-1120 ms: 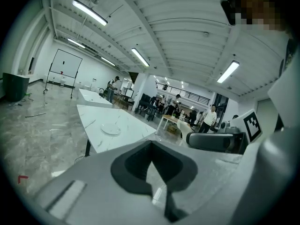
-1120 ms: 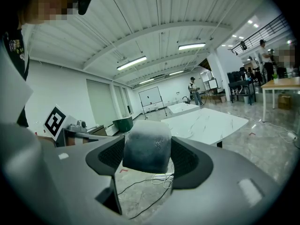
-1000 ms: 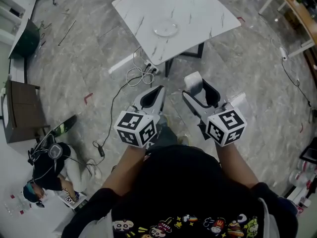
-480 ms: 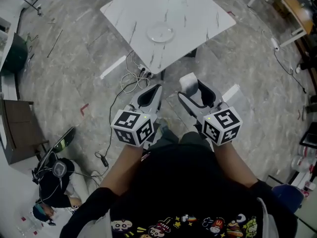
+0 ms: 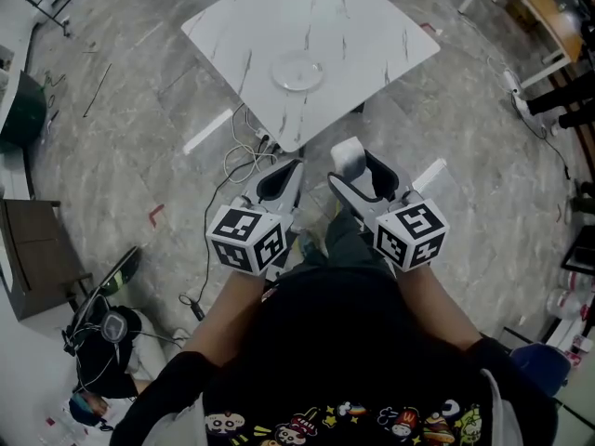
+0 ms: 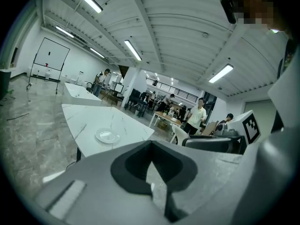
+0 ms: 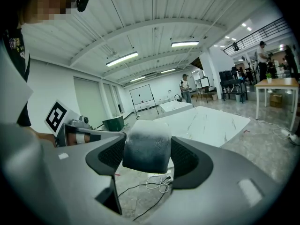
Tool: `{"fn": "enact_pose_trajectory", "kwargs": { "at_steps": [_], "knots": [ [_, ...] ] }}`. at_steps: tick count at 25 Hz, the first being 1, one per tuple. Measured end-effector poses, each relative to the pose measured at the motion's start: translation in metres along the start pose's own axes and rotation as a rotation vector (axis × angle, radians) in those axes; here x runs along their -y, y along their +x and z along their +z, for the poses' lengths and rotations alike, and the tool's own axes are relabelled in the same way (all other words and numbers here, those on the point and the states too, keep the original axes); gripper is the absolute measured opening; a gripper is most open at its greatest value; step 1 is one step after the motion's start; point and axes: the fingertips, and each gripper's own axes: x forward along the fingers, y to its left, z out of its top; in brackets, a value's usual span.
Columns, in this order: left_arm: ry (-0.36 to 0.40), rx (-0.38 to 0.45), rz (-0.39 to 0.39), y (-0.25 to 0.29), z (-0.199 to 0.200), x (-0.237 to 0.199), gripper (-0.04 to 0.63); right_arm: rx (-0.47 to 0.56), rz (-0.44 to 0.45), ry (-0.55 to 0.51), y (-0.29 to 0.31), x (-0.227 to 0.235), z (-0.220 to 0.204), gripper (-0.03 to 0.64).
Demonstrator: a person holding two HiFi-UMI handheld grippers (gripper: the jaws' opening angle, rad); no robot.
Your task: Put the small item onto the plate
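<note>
Plate (image 5: 297, 71) nearer; small item (image 7: 146, 146) partly hidden.

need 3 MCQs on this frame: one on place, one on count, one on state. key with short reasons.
1. Where is the plate?
A) on the white table
B) on the floor
C) on a chair

2. How many plates are on that table?
A) none
B) one
C) three

3. The right gripper is:
A) open and empty
B) shut on nothing
C) shut on the small item

Key:
1 A, the head view shows it on the marble top.
2 B, a single clear plate lies there.
3 C, the whitish block sits clamped between its jaws.
</note>
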Motion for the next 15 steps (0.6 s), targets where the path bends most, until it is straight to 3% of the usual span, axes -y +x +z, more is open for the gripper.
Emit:
{"fn": "enact_pose_trajectory", "kwargs": {
  "at_steps": [15],
  "knots": [
    [-0.034, -0.051, 0.082, 0.089, 0.022, -0.031, 0.002, -0.042, 0.086, 0.019, 0.056, 0.084, 0.024, 0.334]
  ]
}}
